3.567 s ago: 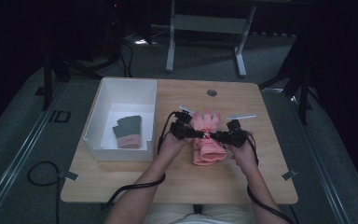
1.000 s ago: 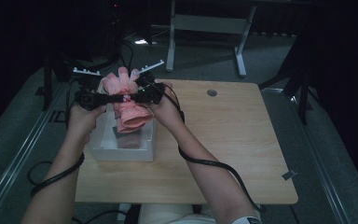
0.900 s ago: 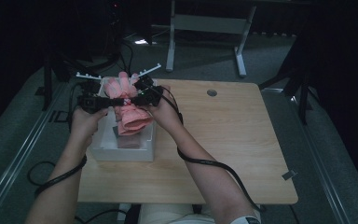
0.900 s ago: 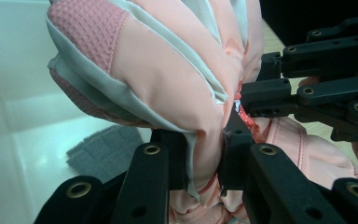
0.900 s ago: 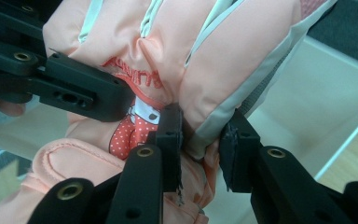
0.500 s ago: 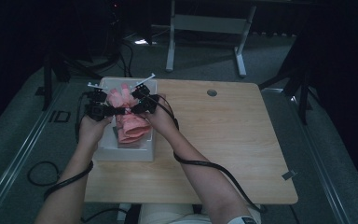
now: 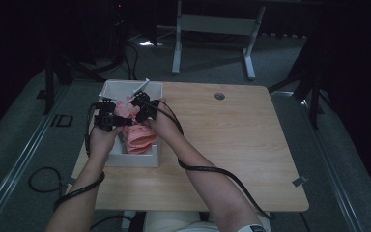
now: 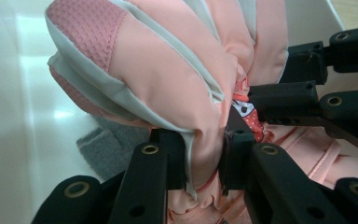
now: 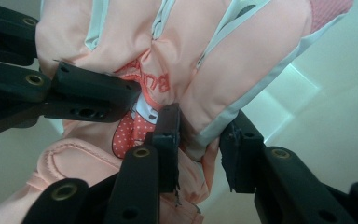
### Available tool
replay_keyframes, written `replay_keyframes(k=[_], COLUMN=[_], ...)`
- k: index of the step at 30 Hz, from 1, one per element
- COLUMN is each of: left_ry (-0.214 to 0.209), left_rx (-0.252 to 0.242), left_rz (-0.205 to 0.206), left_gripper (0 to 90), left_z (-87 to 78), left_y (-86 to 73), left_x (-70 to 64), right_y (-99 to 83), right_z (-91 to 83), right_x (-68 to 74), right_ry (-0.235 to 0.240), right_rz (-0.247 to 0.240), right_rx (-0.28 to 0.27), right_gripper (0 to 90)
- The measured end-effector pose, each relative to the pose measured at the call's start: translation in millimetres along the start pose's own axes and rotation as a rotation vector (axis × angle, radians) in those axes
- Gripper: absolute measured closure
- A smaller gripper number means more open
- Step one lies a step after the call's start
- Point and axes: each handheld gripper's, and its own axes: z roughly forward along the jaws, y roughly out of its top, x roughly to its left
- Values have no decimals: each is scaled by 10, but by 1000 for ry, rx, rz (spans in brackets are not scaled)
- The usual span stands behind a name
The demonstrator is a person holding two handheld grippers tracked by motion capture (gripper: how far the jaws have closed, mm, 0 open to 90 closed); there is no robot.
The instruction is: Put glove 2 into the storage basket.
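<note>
- Both my pairs of jaws are pinching folds of the pink glove (image 8: 177, 79): my left gripper (image 8: 204, 156) from one side, my right gripper (image 9: 199, 144) from the other, close together.
- Held between them, the glove (image 7: 136, 133) hangs over the white bin (image 7: 107, 88) at the table's left edge, its lower part down inside.
- Under it, on the bin floor, lies a grey cloth (image 8: 105, 144).
- Around the bin, the wooden table (image 7: 236, 140) stretches right.
</note>
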Motion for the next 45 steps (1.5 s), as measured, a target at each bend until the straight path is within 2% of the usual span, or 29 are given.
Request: replay_keyframes(k=[2,6,7,9,12,13,15,16,17,25,29,31,34,36,39,44,45], left_ry=[-1,48,44,40,56,74,81,116,130,203,204,208,189,190,162,122,98], left_rx=[11,49,51,53,52,55,55,45,40,7,0,-18,-29,-55,-94,-131,-139], left_rz=[0,16,3,-14,-7,6,11,32,44,83,103,111,111,115,138,181,202], left_gripper=[727,662,645,615,551,526,480,439,420,320,309,308,308,306,303,245,224], left_z=[2,99,147,208,234,235,231,203,180,57,10,-32,-92,-146,-222,-308,-323], left_y=[-1,-15,-30,-57,-69,-63,-59,-37,-24,29,38,55,97,117,130,151,150], left_x=[3,-34,-24,6,14,5,1,-30,-45,-112,-146,-158,-163,-193,-295,-474,-521], right_y=[10,-7,-18,-38,-54,-57,-61,-73,-77,-137,-177,-196,-223,-240,-274,-312,-321], right_z=[-4,9,12,-18,-75,-88,-109,-165,-186,-414,-488,-516,-583,-636,-695,-746,-756], right_x=[5,-49,-63,-75,-98,-106,-123,-149,-155,-212,-239,-257,-287,-301,-319,-363,-370], right_ry=[-10,-6,-3,-3,19,28,41,64,68,115,134,146,151,156,164,175,175], right_rz=[-2,10,11,13,23,31,41,52,55,62,59,63,64,66,66,68,67], right_rx=[16,44,41,21,-2,-5,-12,-39,-47,-114,-131,-139,-156,-173,-194,-213,-218], right_gripper=[655,609,599,578,563,561,554,549,548,537,532,527,525,522,506,466,461])
